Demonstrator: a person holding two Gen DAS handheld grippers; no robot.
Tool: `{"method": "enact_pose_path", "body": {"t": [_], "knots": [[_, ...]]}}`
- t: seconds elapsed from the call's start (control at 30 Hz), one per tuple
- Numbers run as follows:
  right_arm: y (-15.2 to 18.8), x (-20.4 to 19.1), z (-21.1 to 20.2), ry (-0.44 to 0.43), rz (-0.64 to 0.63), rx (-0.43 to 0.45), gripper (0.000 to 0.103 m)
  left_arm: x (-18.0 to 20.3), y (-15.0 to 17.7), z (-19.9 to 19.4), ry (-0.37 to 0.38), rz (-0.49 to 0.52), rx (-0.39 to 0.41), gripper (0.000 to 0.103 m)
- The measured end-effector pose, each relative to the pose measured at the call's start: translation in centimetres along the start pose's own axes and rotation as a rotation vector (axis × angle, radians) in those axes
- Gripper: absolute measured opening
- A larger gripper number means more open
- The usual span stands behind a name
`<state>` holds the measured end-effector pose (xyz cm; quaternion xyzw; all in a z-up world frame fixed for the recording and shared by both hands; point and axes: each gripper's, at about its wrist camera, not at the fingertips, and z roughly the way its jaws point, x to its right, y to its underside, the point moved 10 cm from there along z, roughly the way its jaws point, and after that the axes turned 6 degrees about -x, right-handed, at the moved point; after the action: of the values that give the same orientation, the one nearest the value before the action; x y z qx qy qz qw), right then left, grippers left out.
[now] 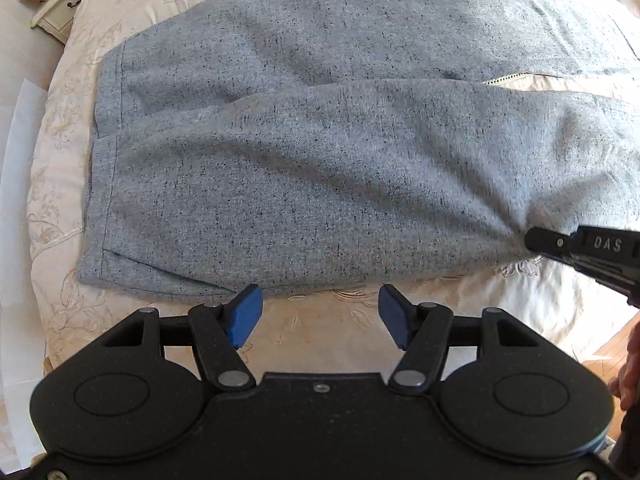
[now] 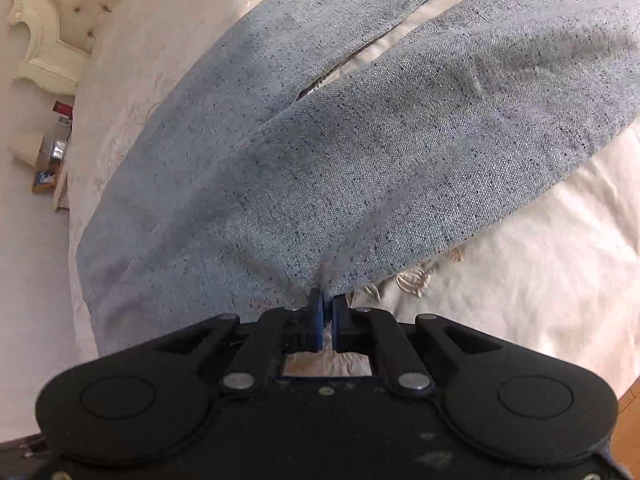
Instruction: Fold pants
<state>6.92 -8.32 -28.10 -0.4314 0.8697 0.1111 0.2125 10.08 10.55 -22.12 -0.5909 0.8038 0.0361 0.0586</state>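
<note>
Grey speckled pants (image 1: 304,152) lie spread on a cream embroidered bedspread (image 1: 344,328), waistband to the left in the left wrist view, both legs running right. My left gripper (image 1: 320,314) hovers open just in front of the near edge of the pants, with nothing between its blue pads. My right gripper (image 2: 327,306) is shut on the near edge of the closer leg of the pants (image 2: 400,152), and the cloth puckers where the blue pads pinch it. That same right gripper (image 1: 534,240) shows at the right of the left wrist view, biting the fabric edge.
A cream nightstand (image 1: 56,4) with a small framed picture stands beyond the bed's corner. A tufted headboard (image 2: 68,8) rises at the far left of the right wrist view. Wood floor (image 2: 630,432) shows past the bed's near right edge. A hand (image 1: 632,368) shows at the right.
</note>
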Motion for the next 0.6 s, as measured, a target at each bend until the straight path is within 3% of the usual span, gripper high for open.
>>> {"method": "enact_pose_path", "body": {"t": [0.2,0.27,0.3,0.37,0.5,0.6], "knots": [[3.4,1.6,-0.6,0.026,-0.013,-0.102,0.005,0.7,-0.1,0.3,0.008,0.01,-0.003,0.066],[3.6,1.9,-0.4,0.019,-0.007,-0.126,0.009,1.0,-0.5,0.1,0.011,0.011,0.006,0.066],[3.4,1.9,-0.5,0.015,-0.016,-0.135,0.017,1.2,-0.9,0.0,0.011,0.013,0.012,0.066],[2.8,1.7,-1.3,0.021,-0.055,-0.154,0.019,1.7,-2.0,-0.3,0.008,0.017,0.029,0.066],[0.1,1.7,-4.9,0.027,-0.151,-0.049,0.024,3.2,-5.9,-0.8,0.008,0.009,0.078,0.066],[-2.7,2.5,-6.9,0.083,-0.221,0.043,0.024,4.5,-9.9,-0.8,0.017,-0.03,0.099,0.066]]}}
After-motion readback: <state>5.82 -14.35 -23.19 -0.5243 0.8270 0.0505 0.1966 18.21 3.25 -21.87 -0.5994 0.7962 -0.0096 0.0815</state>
